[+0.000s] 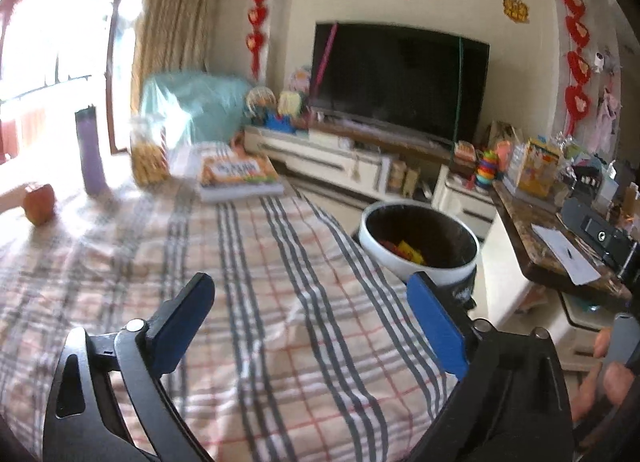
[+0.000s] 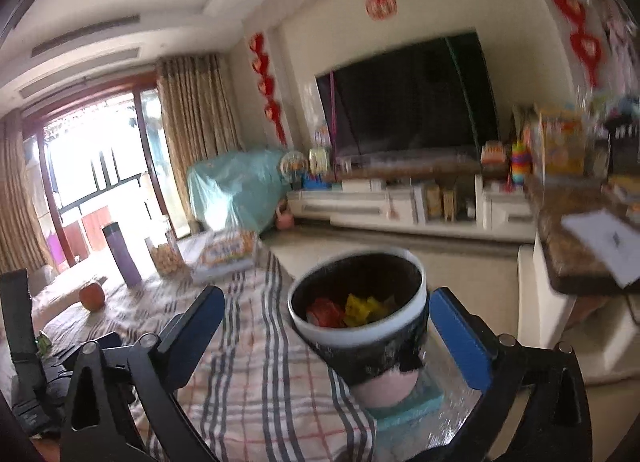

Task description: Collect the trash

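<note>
Woven checked tablecloth [image 1: 280,302], glossy bin [image 1: 416,262] (possibly plastic, blurred)

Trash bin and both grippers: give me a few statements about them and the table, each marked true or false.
1. The round white-rimmed trash bin with a black liner already holds red and yellow wrappers. True.
2. The left gripper is clamped on a wrapper. False: its blue-padded jaws stand wide apart with nothing between them.
3. The right gripper is open. True.
4. The purple cylindrical bottle lies on its side. False: it stands upright on the plaid tablecloth.
5. The reddish apple sits inside the bin. False: it rests on the tablecloth, far from the bin.
</note>
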